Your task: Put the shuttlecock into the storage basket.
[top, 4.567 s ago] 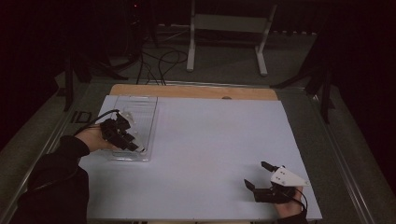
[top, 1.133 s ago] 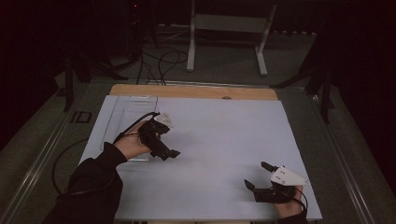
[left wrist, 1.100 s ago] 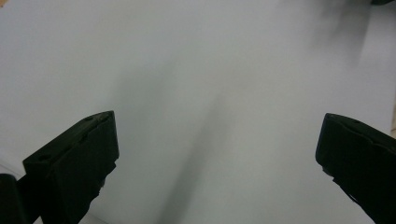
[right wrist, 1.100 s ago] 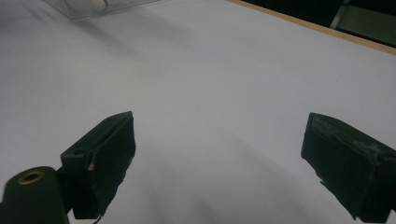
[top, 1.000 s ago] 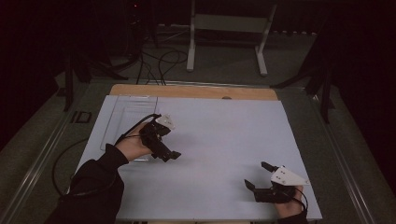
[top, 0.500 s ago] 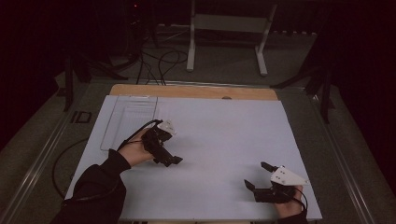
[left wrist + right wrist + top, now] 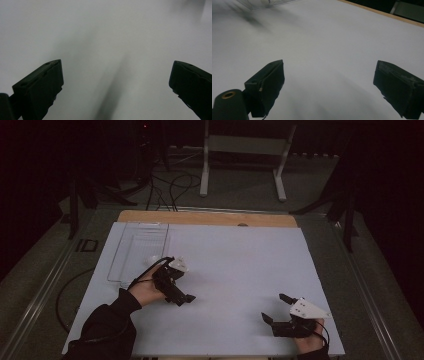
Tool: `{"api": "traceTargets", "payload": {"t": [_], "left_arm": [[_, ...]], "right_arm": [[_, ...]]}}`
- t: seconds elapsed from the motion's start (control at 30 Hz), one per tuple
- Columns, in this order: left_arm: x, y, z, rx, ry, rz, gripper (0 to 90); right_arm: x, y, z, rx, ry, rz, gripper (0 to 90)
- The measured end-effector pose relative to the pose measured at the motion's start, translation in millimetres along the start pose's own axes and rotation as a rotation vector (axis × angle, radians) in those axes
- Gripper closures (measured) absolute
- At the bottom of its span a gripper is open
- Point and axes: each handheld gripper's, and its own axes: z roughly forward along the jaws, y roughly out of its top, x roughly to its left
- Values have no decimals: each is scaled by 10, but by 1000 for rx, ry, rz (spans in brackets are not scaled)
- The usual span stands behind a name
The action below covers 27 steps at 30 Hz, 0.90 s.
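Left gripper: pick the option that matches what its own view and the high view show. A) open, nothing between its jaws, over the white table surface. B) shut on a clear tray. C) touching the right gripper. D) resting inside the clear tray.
A: the left gripper has its jaws wide apart with bare white table surface between them; the clear tray lies apart, behind it.
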Motion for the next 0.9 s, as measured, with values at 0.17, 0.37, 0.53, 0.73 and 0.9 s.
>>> {"api": "traceTargets", "payload": {"t": [0.17, 0.37, 0.53, 0.73, 0.9], "left_arm": [[-81, -16, 41, 4, -18, 20, 2], [-125, -96, 122, -8, -38, 19, 2], [-188, -160, 117, -18, -42, 17, 2], [-283, -286, 134, -43, -62, 39, 2], [-294, -407, 132, -74, -50, 29, 2]], "right_arm": [[1, -1, 3, 4, 1, 2, 99], [1, -1, -2, 2, 1, -2, 99], [-3, -2, -6, 2, 2, 1, 99], [2, 0, -4, 3, 4, -3, 99], [6, 2, -2, 4, 6, -1, 99]]}}
